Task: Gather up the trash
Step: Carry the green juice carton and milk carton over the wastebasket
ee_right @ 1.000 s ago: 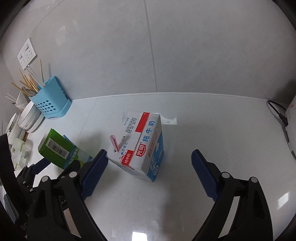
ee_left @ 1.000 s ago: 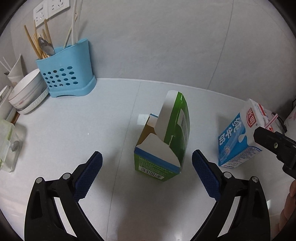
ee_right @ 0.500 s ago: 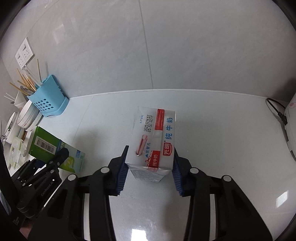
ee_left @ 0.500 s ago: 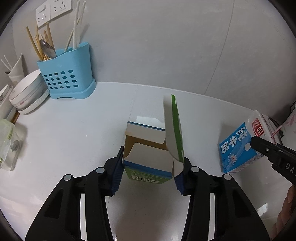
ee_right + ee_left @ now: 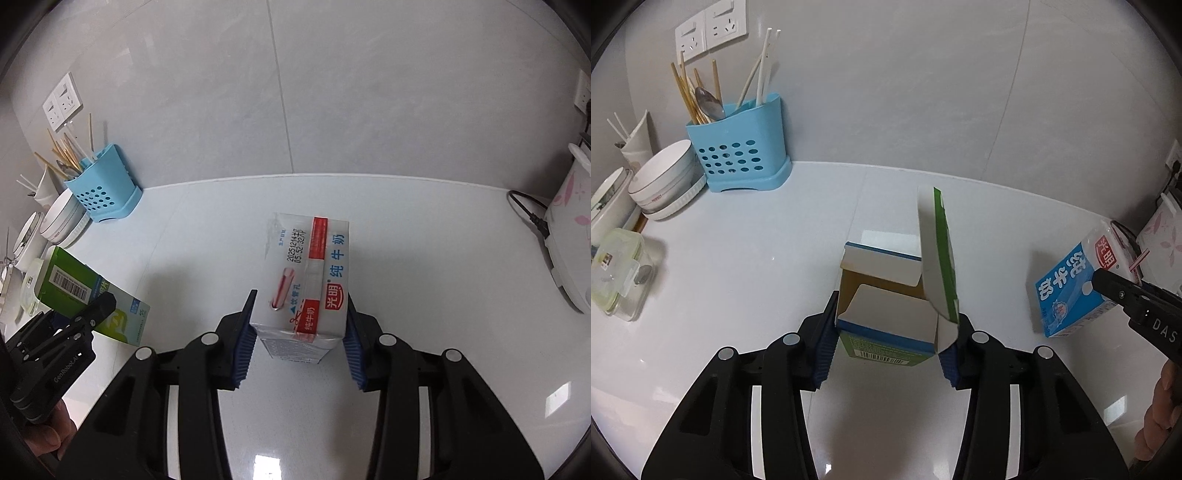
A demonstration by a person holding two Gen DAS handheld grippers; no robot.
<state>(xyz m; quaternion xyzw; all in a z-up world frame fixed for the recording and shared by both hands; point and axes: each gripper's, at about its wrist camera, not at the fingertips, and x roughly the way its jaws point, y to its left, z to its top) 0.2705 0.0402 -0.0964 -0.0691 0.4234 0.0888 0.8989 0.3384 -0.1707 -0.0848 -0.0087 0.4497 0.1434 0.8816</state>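
**Two cartons gripped above a white counter**

At the far left of the left wrist view, a clear lidded container is seen on the white counter, with stacked white bowls behind it. A blue utensil holder, filled with chopsticks and a spoon, is set against the grey wall just beside the bowls, below a pair of wall sockets.

Toward the middle of that view, the left gripper is clenched on a green box: both blue pads are pressed against its sides. The top flaps of the box are open, and one long green flap is raised upright on its right side. A barcode is shown on its near face. The same box is seen at the left of the right wrist view, tilted and held off the counter.

Further right, a milk carton is grasped by the right gripper, with a pad pressed on each side. A printed date, a red band and a straw hole are shown on its top face. Its shadow is cast on the counter beneath it, and whether it touches the counter cannot be told.

At the far right, a white appliance with a pink pattern is placed by the wall, and a black cable is run to it.
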